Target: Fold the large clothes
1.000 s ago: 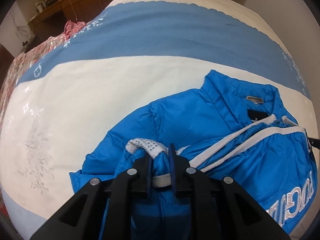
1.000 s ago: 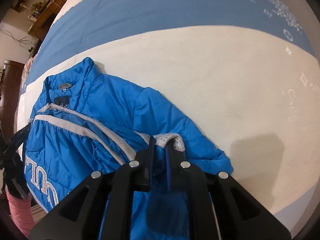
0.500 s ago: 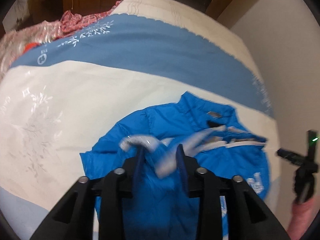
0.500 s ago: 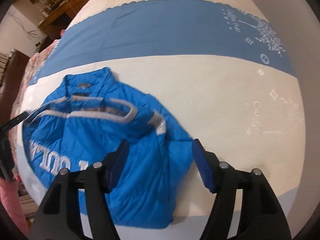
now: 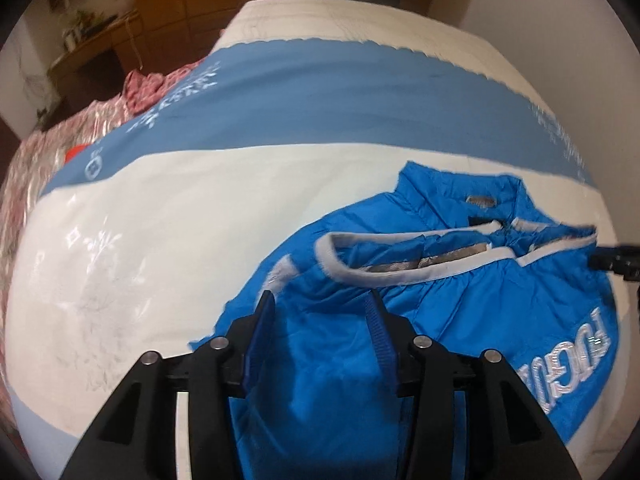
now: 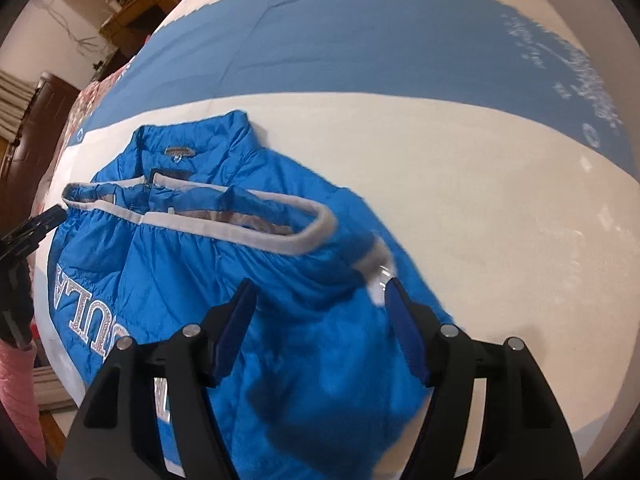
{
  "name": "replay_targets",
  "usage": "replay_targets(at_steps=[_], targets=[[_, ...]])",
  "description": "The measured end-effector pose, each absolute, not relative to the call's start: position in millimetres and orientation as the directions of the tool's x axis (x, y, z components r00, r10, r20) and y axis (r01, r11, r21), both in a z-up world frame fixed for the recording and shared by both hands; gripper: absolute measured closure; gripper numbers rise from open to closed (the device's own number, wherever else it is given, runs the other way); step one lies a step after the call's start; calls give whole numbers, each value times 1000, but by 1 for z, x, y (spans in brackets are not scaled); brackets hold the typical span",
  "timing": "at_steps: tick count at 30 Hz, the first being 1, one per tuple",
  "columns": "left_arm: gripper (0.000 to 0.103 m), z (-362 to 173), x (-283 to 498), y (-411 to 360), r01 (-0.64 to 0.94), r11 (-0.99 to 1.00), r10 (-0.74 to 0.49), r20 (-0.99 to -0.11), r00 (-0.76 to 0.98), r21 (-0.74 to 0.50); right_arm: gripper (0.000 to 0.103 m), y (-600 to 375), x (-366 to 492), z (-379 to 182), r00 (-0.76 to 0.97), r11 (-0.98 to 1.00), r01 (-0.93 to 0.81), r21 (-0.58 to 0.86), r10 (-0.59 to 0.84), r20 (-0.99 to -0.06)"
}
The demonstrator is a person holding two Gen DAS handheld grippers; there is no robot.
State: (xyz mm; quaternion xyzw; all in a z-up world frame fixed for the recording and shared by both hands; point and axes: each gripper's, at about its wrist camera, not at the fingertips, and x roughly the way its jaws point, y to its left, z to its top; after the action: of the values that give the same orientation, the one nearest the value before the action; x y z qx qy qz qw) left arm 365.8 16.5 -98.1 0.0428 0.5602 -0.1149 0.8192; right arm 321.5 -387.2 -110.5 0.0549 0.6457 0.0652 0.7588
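Observation:
A bright blue puffer jacket (image 5: 460, 312) with grey-white trim and silver lettering lies on the bed, folded up so its hem band (image 5: 408, 270) lies just below the collar (image 5: 476, 196). It also shows in the right wrist view (image 6: 224, 288). My left gripper (image 5: 320, 316) is open and empty above the jacket's left part, near a grey cuff (image 5: 280, 276). My right gripper (image 6: 320, 304) is open and empty above the jacket's right part, next to the other cuff (image 6: 376, 268).
The bed cover (image 5: 180, 240) is cream with a wide blue band (image 5: 340, 96) across the far side. Pink patterned bedding (image 5: 36, 168) lies at the left edge. Wooden furniture (image 5: 100, 48) stands beyond. The other gripper shows at each view's edge (image 6: 28, 228).
Both grippers let go of the jacket's cuffs and opened wide. They pulled back and up, and the sleeves now lie on the folded jacket.

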Motion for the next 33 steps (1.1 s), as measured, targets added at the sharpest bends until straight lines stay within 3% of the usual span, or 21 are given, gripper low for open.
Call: replay_targets(at_steps=[1, 2, 3, 5, 7, 13, 24, 27, 30, 33], targets=[[58, -101, 367, 14, 243, 969, -128, -929, 349, -42, 62, -385, 324, -113, 159, 986, -35, 165, 169, -973], [75, -104, 368, 9, 252, 967, -117, -926, 359, -25, 67, -383, 326, -113, 167, 988, -35, 149, 153, -974], [85, -105, 370, 6, 256, 966, -117, -926, 359, -23, 84, -383, 328, -113, 175, 990, -36, 136, 140, -974], [101, -103, 373, 4, 236, 972, -93, -917, 389, 2, 91, -388, 330, -108, 199, 989, -23, 149, 151, -968], [102, -94, 377, 7, 206, 978, -92, -895, 437, 0, 96, -397, 332, -99, 235, 985, -8, 170, 167, -958], [102, -76, 408, 19, 108, 993, -92, -862, 498, -44, 97, -428, 352, -83, 302, 964, 94, 247, 209, -930], [100, -149, 437, 3, 107, 989, 54, -921, 387, 103, 95, -416, 372, -140, 183, 978, 149, 143, 115, -976], [100, -146, 439, 0, 99, 989, 67, -924, 377, 112, 90, -418, 372, -137, 180, 976, 171, 136, 104, -978], [96, -131, 438, 8, 62, 997, 24, -930, 366, 50, 79, -421, 364, -119, 193, 976, 176, 128, 94, -977], [93, -98, 426, 20, 35, 999, -18, -918, 395, -4, 79, -421, 352, -94, 203, 984, 160, 76, 42, -978]])
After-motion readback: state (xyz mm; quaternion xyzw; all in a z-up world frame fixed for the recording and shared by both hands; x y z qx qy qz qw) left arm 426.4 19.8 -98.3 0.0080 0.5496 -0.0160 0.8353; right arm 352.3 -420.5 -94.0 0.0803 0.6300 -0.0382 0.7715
